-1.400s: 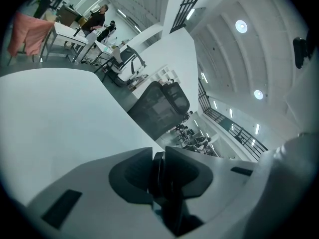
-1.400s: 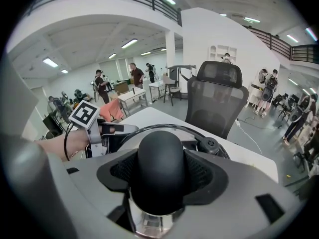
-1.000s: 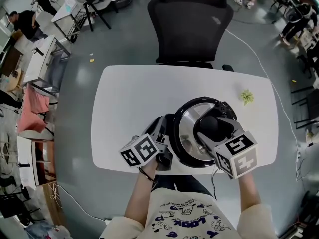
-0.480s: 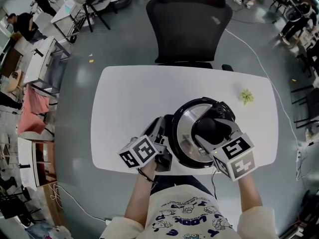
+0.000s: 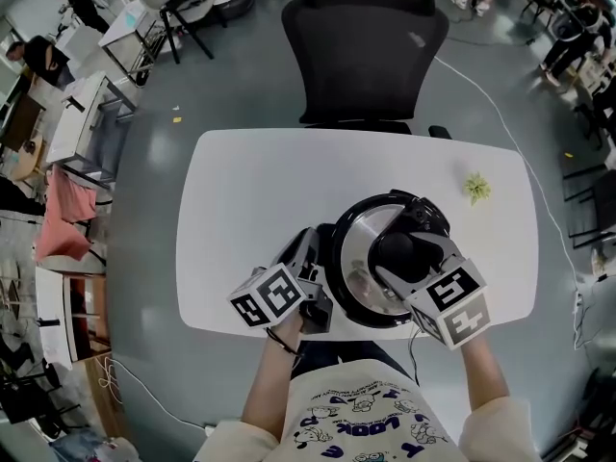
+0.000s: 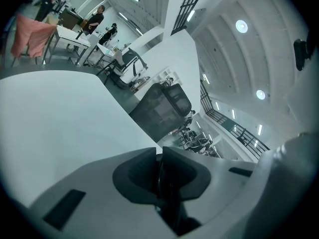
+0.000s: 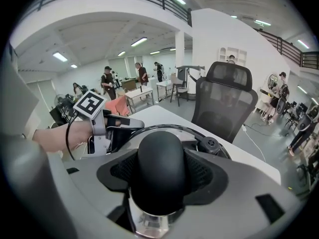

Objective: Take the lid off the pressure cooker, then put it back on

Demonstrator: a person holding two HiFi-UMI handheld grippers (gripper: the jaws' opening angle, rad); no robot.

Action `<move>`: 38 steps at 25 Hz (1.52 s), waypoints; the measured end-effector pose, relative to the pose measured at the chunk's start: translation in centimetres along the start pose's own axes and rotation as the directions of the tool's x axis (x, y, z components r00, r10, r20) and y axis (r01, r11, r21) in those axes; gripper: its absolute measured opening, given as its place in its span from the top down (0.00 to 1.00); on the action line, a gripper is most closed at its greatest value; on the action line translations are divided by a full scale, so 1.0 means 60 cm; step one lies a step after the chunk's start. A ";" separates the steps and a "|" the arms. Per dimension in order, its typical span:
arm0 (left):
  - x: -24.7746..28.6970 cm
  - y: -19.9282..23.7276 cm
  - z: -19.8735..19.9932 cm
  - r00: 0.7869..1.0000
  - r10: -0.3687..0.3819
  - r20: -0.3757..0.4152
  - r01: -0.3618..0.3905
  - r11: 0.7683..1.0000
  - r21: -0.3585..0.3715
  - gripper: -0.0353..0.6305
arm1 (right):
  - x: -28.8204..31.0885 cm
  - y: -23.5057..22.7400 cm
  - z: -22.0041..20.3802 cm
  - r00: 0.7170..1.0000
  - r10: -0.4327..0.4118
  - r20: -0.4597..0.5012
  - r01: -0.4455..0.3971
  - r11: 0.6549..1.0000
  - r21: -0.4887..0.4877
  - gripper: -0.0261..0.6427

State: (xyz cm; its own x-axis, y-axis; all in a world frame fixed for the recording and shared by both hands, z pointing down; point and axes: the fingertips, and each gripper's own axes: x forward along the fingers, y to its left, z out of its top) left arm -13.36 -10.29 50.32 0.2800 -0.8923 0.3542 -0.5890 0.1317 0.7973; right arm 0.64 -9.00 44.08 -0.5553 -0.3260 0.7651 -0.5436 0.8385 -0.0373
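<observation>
Head view shows the cooker (image 5: 358, 296) near the table's (image 5: 250, 200) front edge, lid (image 5: 358, 243) on. The right gripper (image 7: 160, 176) grips the lid's black knob (image 7: 159, 153) with wide jaws. The left gripper (image 6: 159, 158), at the cooker's left side, has just been closing its jaws, now narrow and pinching a thin dark side handle (image 6: 162, 185).
</observation>
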 end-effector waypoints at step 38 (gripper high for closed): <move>0.008 -0.001 -0.017 0.999 -0.009 -0.039 0.007 0.999 -0.044 0.73 | 0.006 0.008 -0.010 0.980 0.054 -0.192 -0.060 0.998 -0.024 0.51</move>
State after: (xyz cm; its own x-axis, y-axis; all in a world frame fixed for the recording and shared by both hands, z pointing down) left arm -12.44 -10.29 50.94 0.3145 -0.8758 0.3660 -0.5533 0.1441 0.8204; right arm 0.56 -8.45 44.73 -0.4528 -0.1905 0.8710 -0.4944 0.8666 -0.0674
